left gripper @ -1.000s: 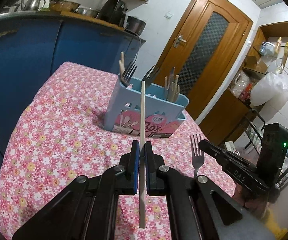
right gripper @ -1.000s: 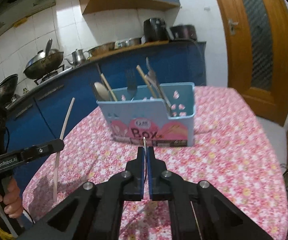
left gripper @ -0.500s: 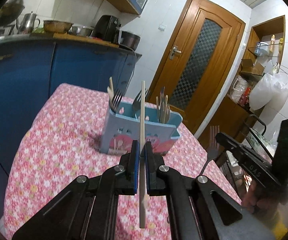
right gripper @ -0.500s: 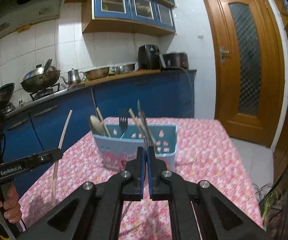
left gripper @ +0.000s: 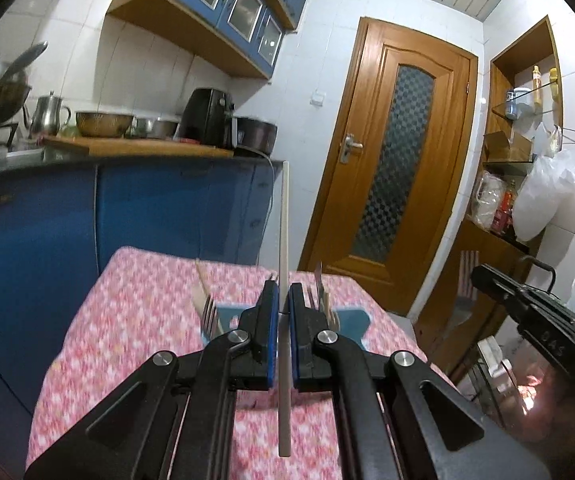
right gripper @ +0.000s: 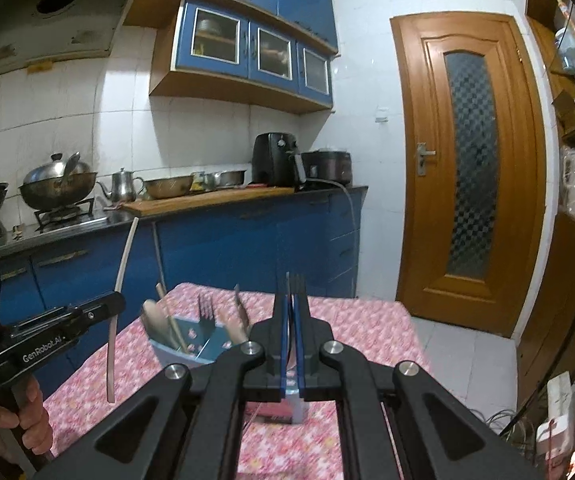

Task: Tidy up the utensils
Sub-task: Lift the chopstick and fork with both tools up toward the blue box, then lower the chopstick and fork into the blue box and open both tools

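Utensils are being sorted into a blue caddy (right gripper: 183, 350) that stands on a table with a pink flowered cloth (left gripper: 135, 312). From left to right in the right-hand camera: a person's hand (right gripper: 27, 412) grips the handle of the left gripper (right gripper: 113, 306), whose narrow jaws pinch a pale chopstick (right gripper: 121, 276) near its middle, held almost upright. Next comes the caddy, already holding a wooden spoon (right gripper: 153, 318), a fork (right gripper: 206, 308) and other handles. Nearest the lens, the right gripper (right gripper: 292, 308) is clamped on a second fork (right gripper: 294, 281), its tines pointing up just above the fingertips.

In the left-hand camera, the chopstick (left gripper: 283, 264) runs vertically between the blue pads (left gripper: 273, 320), with the caddy partly hidden behind them. The right gripper (left gripper: 483, 276) shows at the far right.

Both pieces appear to be carried above the caddy, not yet placed. To do this well, each should come over a free compartment, handle end lowered first and kept vertical, clearing the utensils already standing there, and be released only once it is well inside, so nothing tips.
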`<state>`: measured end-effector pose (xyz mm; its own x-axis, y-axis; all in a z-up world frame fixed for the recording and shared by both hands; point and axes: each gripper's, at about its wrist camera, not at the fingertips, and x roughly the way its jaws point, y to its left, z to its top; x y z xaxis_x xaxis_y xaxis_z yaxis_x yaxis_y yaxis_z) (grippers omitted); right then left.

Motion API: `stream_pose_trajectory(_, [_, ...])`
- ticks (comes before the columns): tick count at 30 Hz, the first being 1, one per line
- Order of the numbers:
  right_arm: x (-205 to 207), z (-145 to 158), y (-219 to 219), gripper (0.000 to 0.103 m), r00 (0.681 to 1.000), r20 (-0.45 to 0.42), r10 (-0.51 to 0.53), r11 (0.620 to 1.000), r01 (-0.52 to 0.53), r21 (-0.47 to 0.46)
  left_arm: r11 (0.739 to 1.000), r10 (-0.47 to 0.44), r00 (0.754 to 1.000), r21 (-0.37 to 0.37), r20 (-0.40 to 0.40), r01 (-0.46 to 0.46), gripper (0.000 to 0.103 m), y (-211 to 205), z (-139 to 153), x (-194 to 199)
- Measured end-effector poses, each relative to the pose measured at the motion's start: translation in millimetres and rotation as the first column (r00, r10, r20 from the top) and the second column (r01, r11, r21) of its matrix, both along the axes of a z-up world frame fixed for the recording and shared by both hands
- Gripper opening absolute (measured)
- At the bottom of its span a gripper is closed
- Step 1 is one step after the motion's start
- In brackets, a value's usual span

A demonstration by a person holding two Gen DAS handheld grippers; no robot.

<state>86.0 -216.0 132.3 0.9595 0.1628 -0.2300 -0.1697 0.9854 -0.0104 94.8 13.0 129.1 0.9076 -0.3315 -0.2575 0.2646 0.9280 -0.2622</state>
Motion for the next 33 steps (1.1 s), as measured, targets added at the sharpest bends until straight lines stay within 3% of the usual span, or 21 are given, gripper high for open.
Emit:
stream_pose_trajectory(14, [40, 30, -7, 0.004, 0.996, 0.066, -0.066, 0.993, 0.072, -0.090, 0.998, 0.063, 0.994, -0.024, 0.090, -0.061, 0.003, -8, 14, 62])
stream_pose_trajectory(23, [70, 31, -3, 0.004, 0.996, 0.071, -0.055, 0.996, 0.060, -0.068, 0.989, 0.145, 0.980, 0.006, 0.136, -0.148, 0.003, -13, -15, 90])
stream_pose_trajectory(33, [97, 8, 17, 0.004, 0.998, 0.055, -0.040, 0.986, 0.048, -0.157, 0.984, 0.165, 0.973, 0.040, 0.159, -0.173, 0.003, -20, -42, 94])
